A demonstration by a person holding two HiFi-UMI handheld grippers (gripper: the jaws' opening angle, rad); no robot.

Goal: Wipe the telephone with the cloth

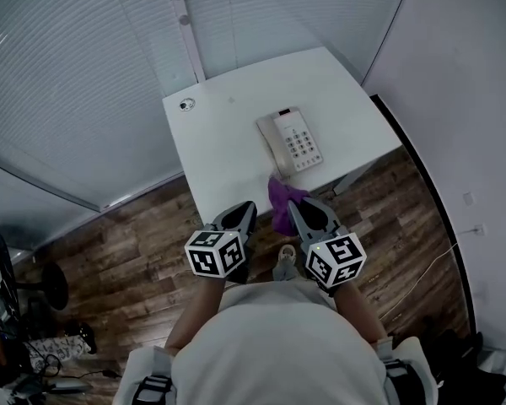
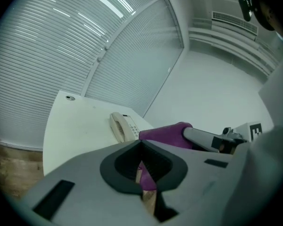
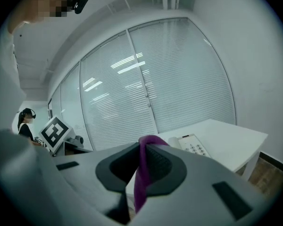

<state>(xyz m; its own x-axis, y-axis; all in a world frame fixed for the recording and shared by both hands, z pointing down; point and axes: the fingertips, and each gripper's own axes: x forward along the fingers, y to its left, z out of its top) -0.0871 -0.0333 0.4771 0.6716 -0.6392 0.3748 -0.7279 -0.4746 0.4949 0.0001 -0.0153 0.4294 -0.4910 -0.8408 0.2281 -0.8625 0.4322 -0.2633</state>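
Cloth (image 1: pixel 282 203) is hanging clamped in the right claw (image 1: pixel 303 212), short of the telephone (image 1: pixel 290 140) lying on the table (image 1: pixel 223 137); left claw (image 1: pixel 245 213) is hovering closed alongside.

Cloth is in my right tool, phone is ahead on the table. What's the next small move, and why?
Probably ease the right tool forward over the white table toward the telephone. Its jaws are shut on the purple cloth, which hangs near the table's near edge, clear of the telephone, so no wiping contact exists yet.
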